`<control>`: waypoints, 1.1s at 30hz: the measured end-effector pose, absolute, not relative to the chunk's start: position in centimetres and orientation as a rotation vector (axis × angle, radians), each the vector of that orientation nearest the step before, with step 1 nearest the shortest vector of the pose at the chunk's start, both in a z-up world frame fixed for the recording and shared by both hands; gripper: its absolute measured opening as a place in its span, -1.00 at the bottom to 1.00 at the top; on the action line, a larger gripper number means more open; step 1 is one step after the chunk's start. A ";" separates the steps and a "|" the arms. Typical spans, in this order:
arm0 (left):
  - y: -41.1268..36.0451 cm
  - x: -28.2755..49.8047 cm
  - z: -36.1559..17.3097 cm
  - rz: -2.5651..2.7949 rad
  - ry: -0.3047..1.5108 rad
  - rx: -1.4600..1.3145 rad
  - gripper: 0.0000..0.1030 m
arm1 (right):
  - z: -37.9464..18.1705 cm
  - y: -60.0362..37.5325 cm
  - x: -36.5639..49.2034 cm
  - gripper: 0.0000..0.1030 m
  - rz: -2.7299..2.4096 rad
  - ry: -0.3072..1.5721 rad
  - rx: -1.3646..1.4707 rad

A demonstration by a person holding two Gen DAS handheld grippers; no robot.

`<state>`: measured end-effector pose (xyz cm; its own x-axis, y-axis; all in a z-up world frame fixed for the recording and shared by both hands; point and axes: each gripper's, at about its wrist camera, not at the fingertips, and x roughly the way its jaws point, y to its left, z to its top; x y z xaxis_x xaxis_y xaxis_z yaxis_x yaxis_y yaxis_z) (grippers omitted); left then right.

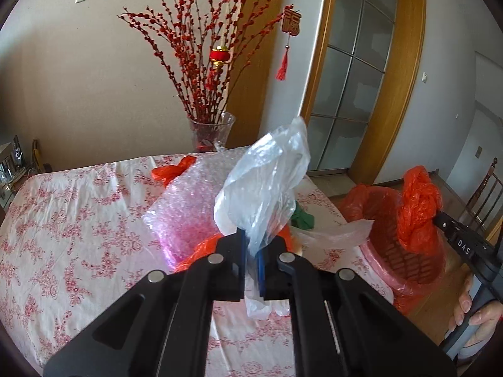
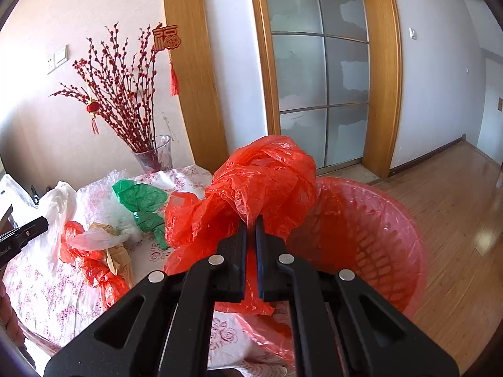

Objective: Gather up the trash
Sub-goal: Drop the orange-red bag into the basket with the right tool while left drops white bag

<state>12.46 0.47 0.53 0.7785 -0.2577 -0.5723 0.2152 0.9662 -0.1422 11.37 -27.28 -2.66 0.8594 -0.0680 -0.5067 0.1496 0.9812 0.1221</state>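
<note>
My left gripper (image 1: pixel 251 238) is shut on a clear plastic bag (image 1: pixel 267 185), held up above the floral tablecloth (image 1: pixel 63 235). My right gripper (image 2: pixel 250 220) is shut on a crumpled red plastic bag (image 2: pixel 261 182), lifted at the near rim of the pink waste basket (image 2: pixel 377 238). In the left wrist view that red bag (image 1: pixel 419 207) hangs over the basket (image 1: pixel 405 257), with the right gripper (image 1: pixel 438 216) behind it. Bubble wrap (image 1: pixel 188 207), a green bag (image 2: pixel 141 201), a white bag (image 2: pixel 59 210), brown paper (image 2: pixel 118 257) and other red bags (image 2: pixel 91 267) lie on the table.
A glass vase (image 1: pixel 211 132) of red branches stands at the table's far edge by the wall. A wooden-framed glass door (image 2: pixel 320 72) is behind the basket. Wood floor (image 2: pixel 456 207) spreads to the right. A chair back (image 1: pixel 484 188) stands beyond the basket. A hand (image 1: pixel 478 311) grips the right handle.
</note>
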 end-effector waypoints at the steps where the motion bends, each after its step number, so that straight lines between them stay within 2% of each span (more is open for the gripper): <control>1: 0.0 12.4 0.7 -0.269 0.627 -0.069 -0.86 | -2.7 -27.5 11.2 -0.90 -0.119 0.523 0.159; 17: -8.8 11.2 3.2 -0.508 0.593 -0.051 -0.86 | -2.6 -32.0 9.1 -0.90 -0.215 0.492 0.189; 33: -18.0 14.4 -0.2 -0.693 0.687 -0.007 -0.86 | -2.9 -36.6 8.6 -0.90 -0.295 0.494 0.236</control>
<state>14.38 -18.00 -0.16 0.5602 -0.5903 -0.5811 0.5862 0.7782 -0.2254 8.62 -36.60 -2.95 0.8397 -0.2196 -0.4966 0.3326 0.9309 0.1507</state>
